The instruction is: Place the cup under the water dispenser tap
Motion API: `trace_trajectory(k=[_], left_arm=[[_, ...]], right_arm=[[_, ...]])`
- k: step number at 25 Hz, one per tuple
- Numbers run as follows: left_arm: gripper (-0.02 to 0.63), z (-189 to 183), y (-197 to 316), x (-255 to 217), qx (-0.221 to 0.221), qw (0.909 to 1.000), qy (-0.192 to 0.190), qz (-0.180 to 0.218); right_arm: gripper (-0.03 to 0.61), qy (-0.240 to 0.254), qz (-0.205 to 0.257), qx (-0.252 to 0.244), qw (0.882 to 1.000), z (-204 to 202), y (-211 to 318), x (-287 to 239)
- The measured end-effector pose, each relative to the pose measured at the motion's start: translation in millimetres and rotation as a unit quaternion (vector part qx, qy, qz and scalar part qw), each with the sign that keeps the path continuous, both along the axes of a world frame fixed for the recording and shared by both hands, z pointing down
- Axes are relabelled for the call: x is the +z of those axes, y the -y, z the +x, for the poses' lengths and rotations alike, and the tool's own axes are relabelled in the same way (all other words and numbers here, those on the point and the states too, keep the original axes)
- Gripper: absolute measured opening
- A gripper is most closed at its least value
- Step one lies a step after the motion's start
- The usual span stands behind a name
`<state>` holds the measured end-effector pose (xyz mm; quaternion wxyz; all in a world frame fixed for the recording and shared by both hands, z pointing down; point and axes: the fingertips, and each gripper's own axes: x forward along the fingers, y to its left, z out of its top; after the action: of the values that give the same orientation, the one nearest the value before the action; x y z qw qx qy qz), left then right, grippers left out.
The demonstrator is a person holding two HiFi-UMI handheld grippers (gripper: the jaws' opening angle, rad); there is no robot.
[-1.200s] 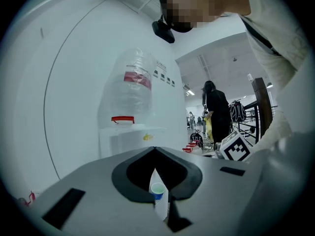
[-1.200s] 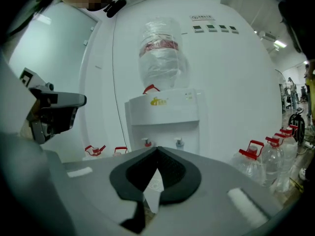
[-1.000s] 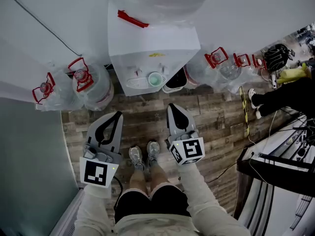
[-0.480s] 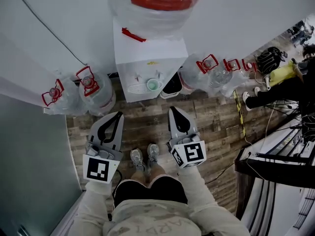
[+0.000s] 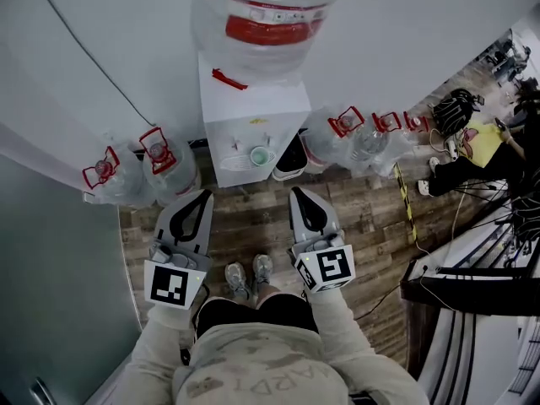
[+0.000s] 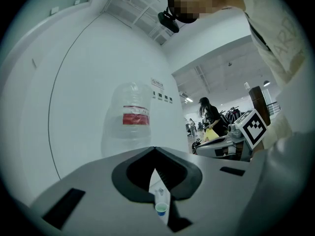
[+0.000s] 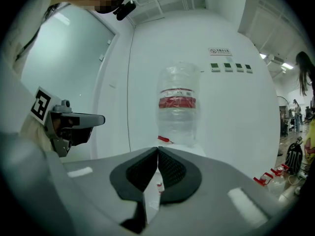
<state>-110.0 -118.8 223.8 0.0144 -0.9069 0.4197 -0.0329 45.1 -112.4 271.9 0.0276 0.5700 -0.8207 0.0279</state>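
A small teal cup (image 5: 260,155) stands on the drip tray of the white water dispenser (image 5: 245,112), under its taps. A large clear bottle (image 5: 268,15) with a red label sits on top of the dispenser. My left gripper (image 5: 204,196) and right gripper (image 5: 297,193) hover side by side in front of the dispenser, well apart from the cup, both shut and empty. In the left gripper view the cup (image 6: 161,209) shows through the slit below the closed tips of the left gripper (image 6: 155,149). The right gripper (image 7: 158,149) points level at the bottle (image 7: 177,104).
Spare water bottles with red handles lie on the wood floor left (image 5: 160,160) and right (image 5: 354,133) of the dispenser. A dark bin (image 5: 291,154) sits against its right side. A seated person (image 5: 477,154), cables and a black rack (image 5: 472,285) fill the right.
Both grippers have risen, staying shut and side by side. The head view has pulled back, so the dispenser looks smaller and its top bottle has come into sight. The cup has not moved.
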Motion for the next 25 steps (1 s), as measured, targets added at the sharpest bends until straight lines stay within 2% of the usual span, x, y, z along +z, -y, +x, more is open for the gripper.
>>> trace_trajectory(k=[14, 25], left_arm=[[0.003, -3, -13, -50, -0.015, 0.9992, -0.020, 0.032], [0.003, 1, -17, -74, -0.014, 0.9976, -0.024, 0.064]], right_arm=[[0.009, -0.020, 0.044, -0.008, 0.999, -2, -18, -67], [0.009, -0.031, 0.076, -0.005, 0.997, 7, -26, -96]])
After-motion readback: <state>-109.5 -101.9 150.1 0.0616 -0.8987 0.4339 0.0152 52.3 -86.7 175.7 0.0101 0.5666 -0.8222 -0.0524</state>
